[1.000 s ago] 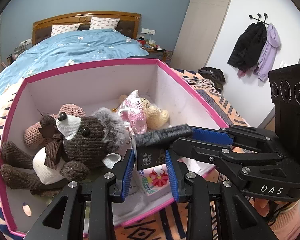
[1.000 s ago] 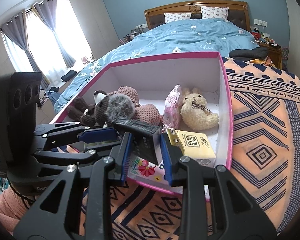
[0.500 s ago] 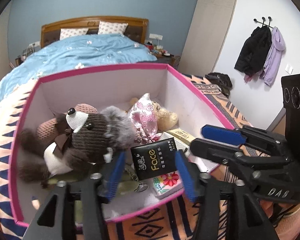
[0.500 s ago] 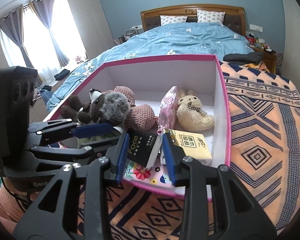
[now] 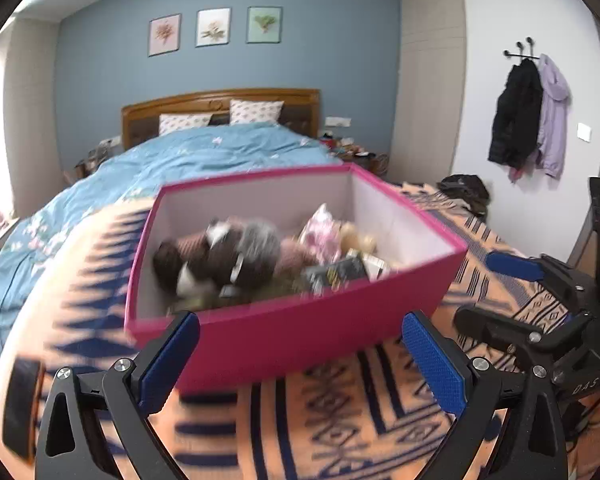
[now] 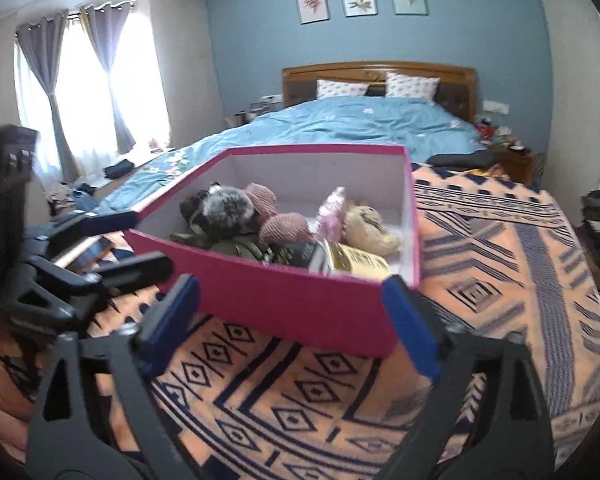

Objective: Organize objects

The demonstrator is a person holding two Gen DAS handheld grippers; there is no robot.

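Observation:
A pink box [image 5: 300,336] [image 6: 300,300] stands on the patterned blanket at the foot of the bed. Inside lie a brown plush toy [image 5: 228,256] [image 6: 224,212], a pink pouch [image 5: 320,232] [image 6: 332,216], a cream teddy [image 6: 368,228], a black tissue pack [image 5: 340,272] [image 6: 296,252] and a yellow pack [image 6: 356,260]. My left gripper [image 5: 300,356] is open and empty, in front of the box's near wall. My right gripper [image 6: 292,320] is open and empty, also in front of the near wall. Each gripper shows in the other's view.
The orange and navy blanket [image 6: 300,392] covers the bed's foot. A blue duvet [image 5: 204,156] and pillows lie beyond the box. Coats [image 5: 528,116] hang on the right wall. A phone-like dark item [image 6: 94,250] lies left of the box.
Both grippers let go of the black tissue pack, which now lies in the box. Both opened wide and pulled back and up, away from the box.

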